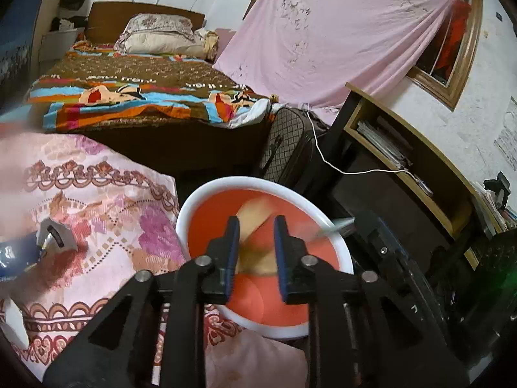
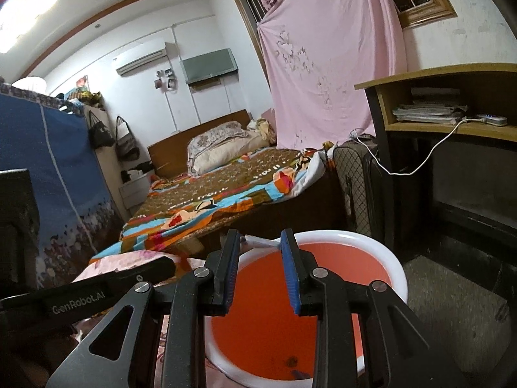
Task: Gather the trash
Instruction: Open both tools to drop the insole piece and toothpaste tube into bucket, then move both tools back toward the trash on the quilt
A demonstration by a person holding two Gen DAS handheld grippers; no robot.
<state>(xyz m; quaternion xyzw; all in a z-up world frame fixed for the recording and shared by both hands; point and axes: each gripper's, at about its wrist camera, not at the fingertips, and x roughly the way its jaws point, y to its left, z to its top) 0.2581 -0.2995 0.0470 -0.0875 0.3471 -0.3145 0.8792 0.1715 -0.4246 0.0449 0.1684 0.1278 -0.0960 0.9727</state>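
Your left claw point(image 1: 257, 236) hangs released over the bin point(image 1: 194, 203), a blurred tan scrap point(image 1: 255, 223) between its fingers, untouched by either. Your right claw point(image 2: 260, 252) is also parted, empty, above the bin rim. "GenRobot.AI" reads on the left claw's arm point(image 2: 80, 300).
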